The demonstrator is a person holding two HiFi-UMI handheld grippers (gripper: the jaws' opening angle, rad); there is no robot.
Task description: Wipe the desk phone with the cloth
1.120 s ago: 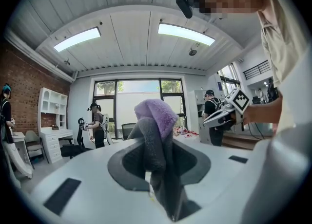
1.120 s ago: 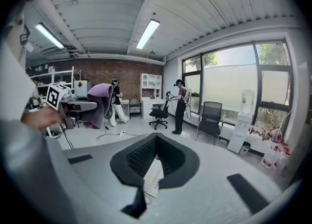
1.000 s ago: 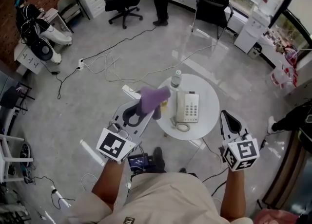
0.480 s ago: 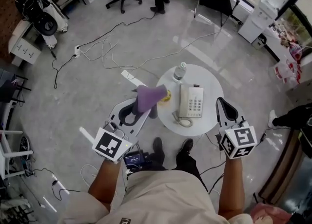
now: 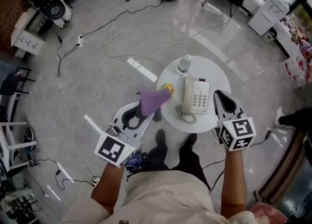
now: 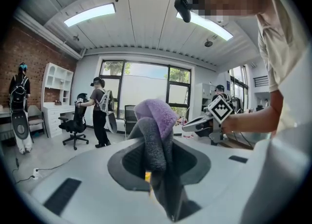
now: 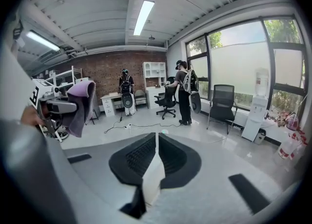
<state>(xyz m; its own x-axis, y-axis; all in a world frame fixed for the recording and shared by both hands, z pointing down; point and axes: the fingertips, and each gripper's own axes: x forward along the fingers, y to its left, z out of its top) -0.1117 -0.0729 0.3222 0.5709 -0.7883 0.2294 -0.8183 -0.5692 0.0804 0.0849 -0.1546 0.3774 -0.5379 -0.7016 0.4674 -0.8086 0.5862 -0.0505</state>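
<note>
Head view: cloth point(image 5: 152, 100) pinched by left hand-held gripper point(image 5: 147, 114) half-hides a yellow object point(image 5: 168, 88); right hand-held gripper point(image 5: 219, 96), empty, barely opening.

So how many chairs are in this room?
2. A rolling office chair stands beside the standing person, and a black chair stands near the window. More could be hidden out of view.

Legible text: none is showing anywhere.
- Desk phone point(image 5: 196, 97), centre right of the head view: its keypad is appearing only as tiny dark dots, with no digits readable.
- Bottle point(image 5: 184, 64), above the phone: its label is too small to read.
- Marker cube, lower left point(image 5: 115, 150), and marker cube, lower right point(image 5: 237, 133): both are displaying black-and-white square patterns only.
</note>
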